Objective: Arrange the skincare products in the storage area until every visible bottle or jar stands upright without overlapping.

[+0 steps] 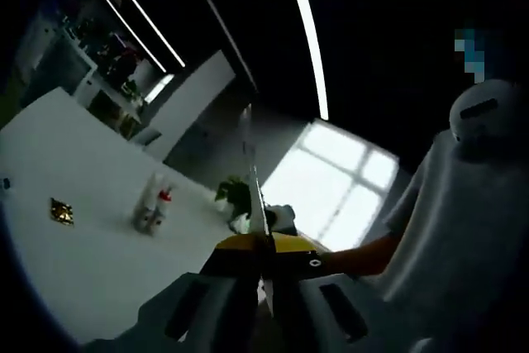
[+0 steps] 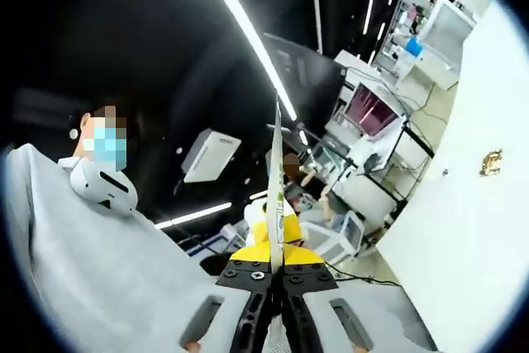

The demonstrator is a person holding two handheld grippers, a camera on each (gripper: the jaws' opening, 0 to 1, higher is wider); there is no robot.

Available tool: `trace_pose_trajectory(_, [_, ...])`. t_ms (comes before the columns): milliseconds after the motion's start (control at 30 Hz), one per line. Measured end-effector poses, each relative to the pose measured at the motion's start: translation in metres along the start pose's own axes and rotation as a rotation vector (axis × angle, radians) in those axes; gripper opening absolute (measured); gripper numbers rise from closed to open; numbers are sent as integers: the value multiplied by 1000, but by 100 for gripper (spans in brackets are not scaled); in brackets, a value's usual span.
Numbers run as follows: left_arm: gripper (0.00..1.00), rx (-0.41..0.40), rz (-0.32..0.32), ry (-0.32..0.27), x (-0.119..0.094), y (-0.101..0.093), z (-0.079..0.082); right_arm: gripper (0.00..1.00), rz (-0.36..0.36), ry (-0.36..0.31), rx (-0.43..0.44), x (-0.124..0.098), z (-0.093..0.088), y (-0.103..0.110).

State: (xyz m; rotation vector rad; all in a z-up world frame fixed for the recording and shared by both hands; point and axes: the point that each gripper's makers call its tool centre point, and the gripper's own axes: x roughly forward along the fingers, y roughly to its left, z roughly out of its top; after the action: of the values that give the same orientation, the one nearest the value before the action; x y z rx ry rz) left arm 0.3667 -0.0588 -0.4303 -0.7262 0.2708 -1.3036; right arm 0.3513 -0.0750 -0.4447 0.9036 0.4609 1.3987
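Note:
In the left gripper view a small pale bottle with a red part (image 1: 154,206) stands on the white table (image 1: 74,262). It is well beyond and left of my left gripper (image 1: 250,134), whose jaws are pressed together with nothing between them. A dark and white cluster of products (image 1: 235,199) sits near the table's far edge, partly hidden by the jaws and too blurred to make out. My right gripper (image 2: 276,130) points up into the room, shut and empty, with the white table (image 2: 471,245) off to its right.
A small gold item (image 1: 60,212) lies flat on the table, and the same gold item (image 2: 491,162) appears in the right gripper view. A person in a grey top (image 1: 463,229) stands close by. Shelves, desks and screens (image 2: 372,109) fill the background.

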Motion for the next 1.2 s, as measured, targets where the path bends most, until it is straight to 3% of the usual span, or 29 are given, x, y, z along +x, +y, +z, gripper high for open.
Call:
trace_pose_trajectory(200, [0,-86,4,8,0,5,1,0,-68,0,-57,-2,5,-8])
trace_pose_trajectory(300, [0,-108,8,34,2,6,-4,8,-71,-74,-27,-6,24,-8])
trace_pose_trajectory(333, [0,-111,4,43,3,5,-6,1,-62,-65,-25,-8,26,-7])
trace_pose_trajectory(433, [0,-123,-8,44,3,3,-6,0,-55,-35,-71,-6,26,-3])
trace_pose_trajectory(533, [1,3,16,-6,3,6,2,0,-67,-75,-70,-4,32,-7])
trace_pose_trajectory(633, [6,-31,-11,21,5,1,-2,0,-51,-229,-32,-3,49,-5])
trace_pose_trajectory(700, [0,-28,11,13,6,4,-1,0,-42,-232,-23,0,44,-4])
trace_pose_trajectory(800, [0,95,37,5,6,6,1,0,-59,-261,-73,0,47,-2])
trace_pose_trajectory(867, [0,15,76,13,7,7,-1,0,-91,-249,-87,-1,47,-5])
trace_pose_trajectory(933, [0,-59,44,14,7,2,0,0,-63,-236,-60,-1,48,-1])
trace_pose_trajectory(1033, [0,-80,64,17,4,8,0,0,-103,-187,-109,4,45,-3])
trace_pose_trajectory(1100, [0,-124,94,-28,1,13,4,0,-131,-166,-129,6,45,-7])
trace_pose_trajectory(1200, [0,-67,113,-72,-3,14,11,0,-151,-146,-149,13,44,-8])
